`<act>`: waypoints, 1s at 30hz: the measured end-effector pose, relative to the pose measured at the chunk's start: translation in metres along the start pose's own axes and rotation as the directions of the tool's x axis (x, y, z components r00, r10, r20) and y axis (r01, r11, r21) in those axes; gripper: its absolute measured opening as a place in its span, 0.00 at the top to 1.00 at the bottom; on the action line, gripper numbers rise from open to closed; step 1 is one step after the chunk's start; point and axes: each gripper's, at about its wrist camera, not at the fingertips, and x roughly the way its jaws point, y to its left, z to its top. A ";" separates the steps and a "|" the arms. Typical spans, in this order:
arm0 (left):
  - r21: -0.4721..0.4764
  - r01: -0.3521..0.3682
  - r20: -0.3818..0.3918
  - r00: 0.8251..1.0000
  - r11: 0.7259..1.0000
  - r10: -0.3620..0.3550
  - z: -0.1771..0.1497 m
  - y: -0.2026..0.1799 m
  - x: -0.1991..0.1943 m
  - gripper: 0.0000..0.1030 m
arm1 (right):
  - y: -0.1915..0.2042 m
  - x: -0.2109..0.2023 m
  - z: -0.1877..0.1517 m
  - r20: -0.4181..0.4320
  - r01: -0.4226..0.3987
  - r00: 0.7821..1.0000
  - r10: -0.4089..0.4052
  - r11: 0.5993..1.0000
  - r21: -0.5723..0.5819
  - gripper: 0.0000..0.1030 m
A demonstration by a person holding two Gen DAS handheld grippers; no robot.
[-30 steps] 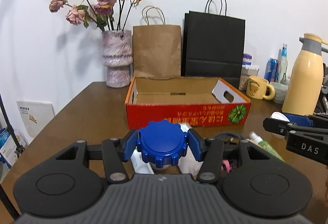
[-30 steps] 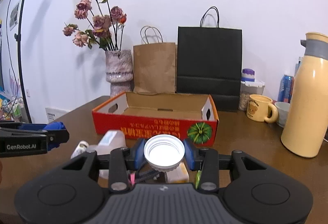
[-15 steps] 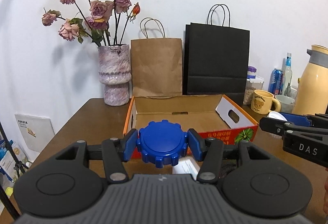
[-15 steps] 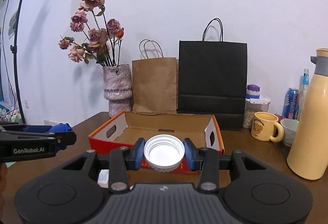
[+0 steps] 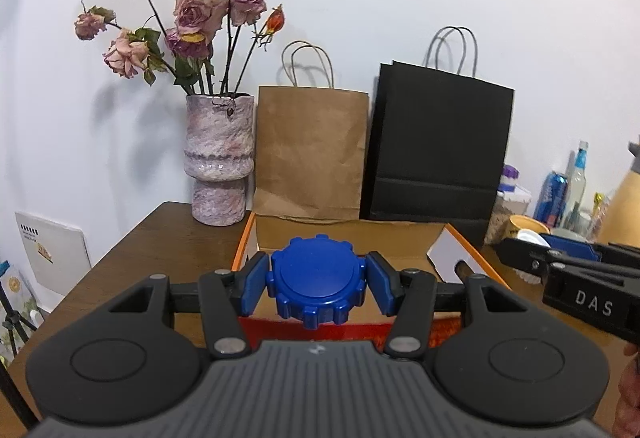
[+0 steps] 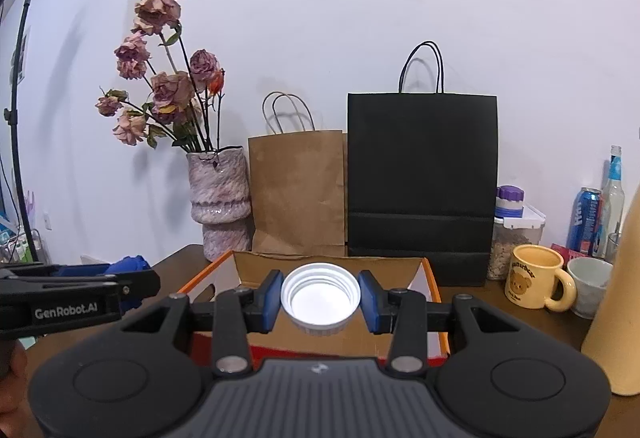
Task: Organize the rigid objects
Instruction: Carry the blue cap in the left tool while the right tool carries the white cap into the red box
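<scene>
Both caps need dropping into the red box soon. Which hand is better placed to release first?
Roughly even; left slightly, I'd judge: the blue cap in the left gripper hangs over the box interior.

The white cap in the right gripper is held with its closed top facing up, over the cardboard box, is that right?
Not quite. The right wrist view shows the white cap with its open, hollow side facing up: you can see its inner rim. The rest stands: the right gripper holds it in front of the cardboard box.
</scene>
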 end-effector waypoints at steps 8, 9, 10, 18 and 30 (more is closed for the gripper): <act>-0.043 -0.031 0.014 0.999 0.999 0.032 0.016 0.011 0.027 0.47 | -0.007 0.030 0.010 -0.007 0.002 1.000 -0.002 1.000 -0.012 0.62; -0.045 -0.035 0.015 0.999 0.998 0.036 0.018 0.013 0.030 0.47 | -0.007 0.033 0.012 -0.008 0.001 1.000 -0.001 1.000 -0.015 0.62; -0.046 -0.038 0.014 0.999 0.998 0.039 0.019 0.013 0.034 0.47 | -0.008 0.037 0.013 -0.010 0.000 1.000 -0.001 1.000 -0.017 0.62; -0.052 -0.063 0.021 0.998 0.997 0.064 0.031 0.018 0.063 0.47 | -0.018 0.066 0.028 -0.014 0.007 1.000 -0.007 1.000 -0.031 0.62; -0.043 -0.095 0.012 0.995 0.995 0.095 0.042 0.023 0.110 0.47 | -0.030 0.116 0.042 -0.044 0.004 0.999 -0.006 0.999 -0.040 0.62</act>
